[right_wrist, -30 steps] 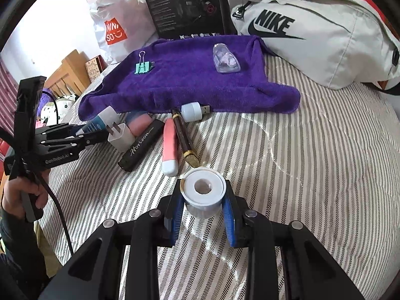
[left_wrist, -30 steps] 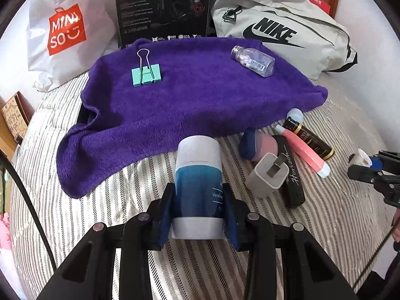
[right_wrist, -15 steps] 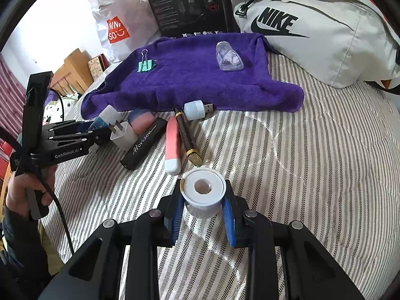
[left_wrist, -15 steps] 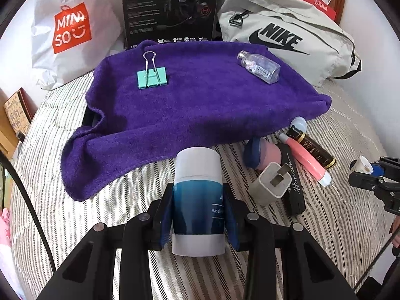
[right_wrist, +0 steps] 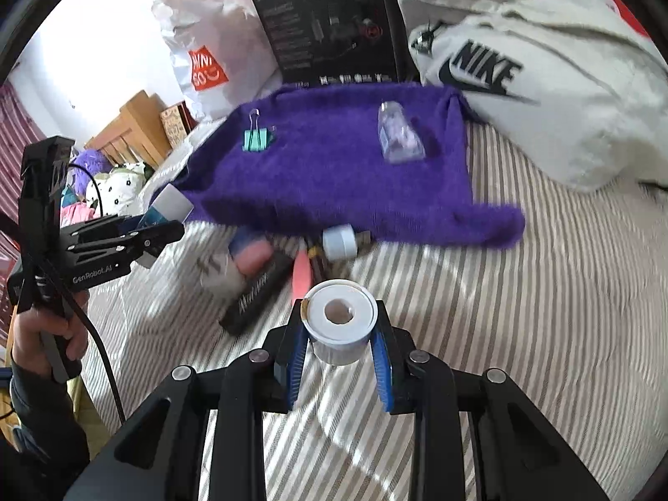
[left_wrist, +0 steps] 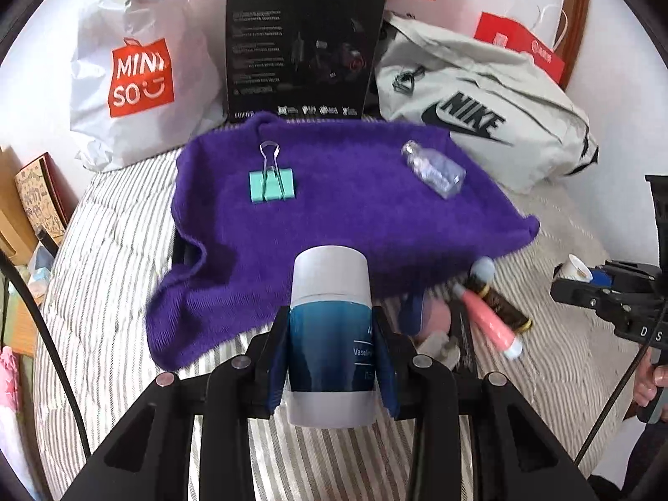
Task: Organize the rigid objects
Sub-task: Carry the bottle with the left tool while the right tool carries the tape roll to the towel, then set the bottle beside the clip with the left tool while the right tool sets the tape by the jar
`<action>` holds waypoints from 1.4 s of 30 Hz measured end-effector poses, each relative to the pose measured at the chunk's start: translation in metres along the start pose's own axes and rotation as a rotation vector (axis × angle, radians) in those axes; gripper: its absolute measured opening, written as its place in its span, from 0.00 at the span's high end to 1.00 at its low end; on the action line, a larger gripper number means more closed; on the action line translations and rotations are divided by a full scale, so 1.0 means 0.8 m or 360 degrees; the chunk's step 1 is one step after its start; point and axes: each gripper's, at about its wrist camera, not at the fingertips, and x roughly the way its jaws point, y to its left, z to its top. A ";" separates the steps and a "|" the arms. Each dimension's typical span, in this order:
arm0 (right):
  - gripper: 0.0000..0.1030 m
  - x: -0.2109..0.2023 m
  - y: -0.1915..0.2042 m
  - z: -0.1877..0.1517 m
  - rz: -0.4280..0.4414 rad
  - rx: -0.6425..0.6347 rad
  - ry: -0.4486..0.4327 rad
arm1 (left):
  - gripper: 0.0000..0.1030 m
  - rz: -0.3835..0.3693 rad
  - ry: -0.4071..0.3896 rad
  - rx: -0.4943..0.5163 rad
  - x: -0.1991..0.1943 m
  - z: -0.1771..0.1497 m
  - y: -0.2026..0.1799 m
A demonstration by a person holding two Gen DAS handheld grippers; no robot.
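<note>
Striped bedding (left_wrist: 108, 275) carries a purple towel (left_wrist: 334, 208) straight ahead of both grippers. Nearer it, the left gripper (left_wrist: 332, 334) clamps a blue-and-white cylindrical bottle (left_wrist: 330, 325) lengthwise toward the towel; the right gripper (right_wrist: 339, 330) grips a white roll (right_wrist: 340, 319) (hole up).
</note>
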 end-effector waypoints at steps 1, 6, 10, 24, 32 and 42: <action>0.72 0.000 0.000 0.008 0.0002 -0.0008 -0.0010 | 0.67 0.0000 -0.0005 -0.0006 0.000 0.004 0.001; 0.72 0.009 -0.001 0.051 0.0017 -0.0049 -0.0033 | 0.67 -0.0001 -0.0010 -0.0013 0.008 0.027 0.009; 0.72 0.025 -0.007 0.082 -0.0002 -0.0060 -0.0031 | 0.67 0.0004 0.0003 -0.0012 0.020 0.043 0.016; 0.72 0.114 -0.044 0.121 -0.0107 -0.0051 0.0149 | 0.67 0.0023 0.0084 -0.0066 0.081 0.078 0.056; 0.72 0.139 -0.044 0.121 -0.0128 -0.0076 0.0179 | 0.67 0.0077 0.0112 -0.0098 0.107 0.080 0.066; 0.72 0.145 -0.030 0.119 -0.0228 -0.0204 0.0166 | 0.67 0.0119 0.0112 -0.0117 0.119 0.077 0.063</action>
